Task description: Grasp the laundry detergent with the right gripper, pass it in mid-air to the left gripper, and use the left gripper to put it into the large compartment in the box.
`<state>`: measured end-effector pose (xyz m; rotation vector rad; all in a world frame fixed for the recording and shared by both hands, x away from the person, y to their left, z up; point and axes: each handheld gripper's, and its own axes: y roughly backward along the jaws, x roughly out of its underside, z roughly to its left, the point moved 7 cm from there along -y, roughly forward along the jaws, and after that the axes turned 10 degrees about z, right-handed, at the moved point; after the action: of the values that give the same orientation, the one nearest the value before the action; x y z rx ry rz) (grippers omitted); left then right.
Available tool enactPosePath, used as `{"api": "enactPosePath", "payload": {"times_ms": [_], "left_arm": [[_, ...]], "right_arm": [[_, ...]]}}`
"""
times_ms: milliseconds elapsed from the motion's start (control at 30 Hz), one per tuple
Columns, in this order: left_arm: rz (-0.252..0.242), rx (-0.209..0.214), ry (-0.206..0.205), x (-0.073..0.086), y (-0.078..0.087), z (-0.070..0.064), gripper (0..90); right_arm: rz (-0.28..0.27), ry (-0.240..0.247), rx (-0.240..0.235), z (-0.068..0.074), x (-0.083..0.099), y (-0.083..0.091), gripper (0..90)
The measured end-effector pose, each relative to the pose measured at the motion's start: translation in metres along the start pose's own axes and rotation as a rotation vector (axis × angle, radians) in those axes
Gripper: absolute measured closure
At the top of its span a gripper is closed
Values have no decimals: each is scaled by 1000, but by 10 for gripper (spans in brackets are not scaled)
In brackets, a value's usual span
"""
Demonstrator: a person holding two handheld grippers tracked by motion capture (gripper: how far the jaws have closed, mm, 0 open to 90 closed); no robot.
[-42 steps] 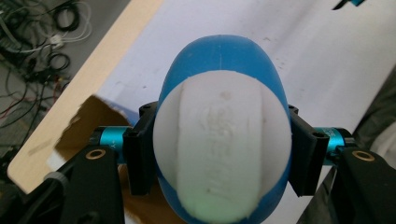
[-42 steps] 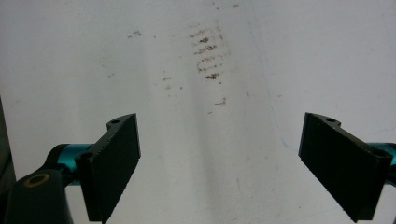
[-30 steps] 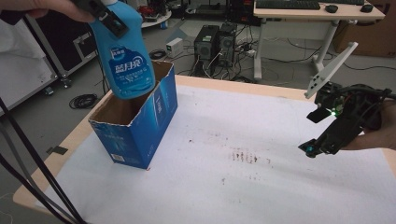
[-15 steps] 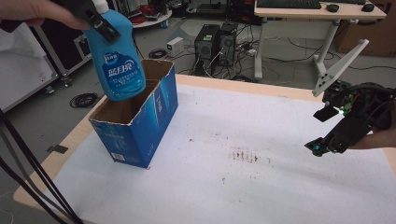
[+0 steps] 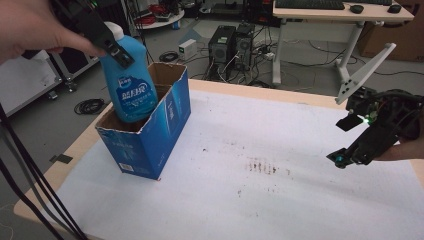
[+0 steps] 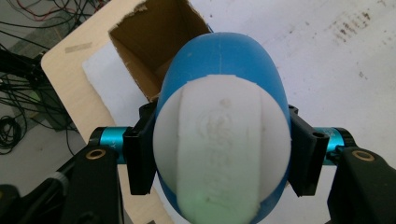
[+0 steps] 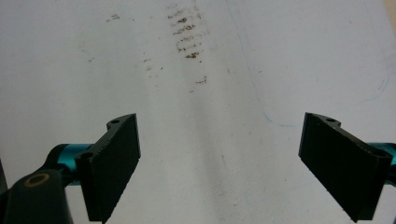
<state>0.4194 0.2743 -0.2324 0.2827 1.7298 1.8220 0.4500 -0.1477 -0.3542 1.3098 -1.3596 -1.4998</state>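
White paper covers the bench [image 5: 300, 200]; my left hand-held gripper [image 6: 219, 154] clamps the blue bottle [image 5: 131, 90] by its neck, upright, half inside the open box [image 5: 150, 135], while my right hand-held gripper [image 7: 219, 158] hangs wide open and empty, well clear

black jaws, teal rods, brass screws, black cables.

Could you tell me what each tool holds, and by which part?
Left tool grips the blue plastic bottle at its white cap; right tool holds nothing.
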Motion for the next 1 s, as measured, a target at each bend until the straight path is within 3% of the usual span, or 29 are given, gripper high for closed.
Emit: {"api": "enactPosePath", "payload": {"times_ms": [600,1000], "left_arm": [[68,25,12,15,-59,-5,383],[101,34,-11,20,-87,-13,383]], "right_arm": [[13,3,1,1,2,-1,120],[24,0,0,1,3,-2,120]]}}
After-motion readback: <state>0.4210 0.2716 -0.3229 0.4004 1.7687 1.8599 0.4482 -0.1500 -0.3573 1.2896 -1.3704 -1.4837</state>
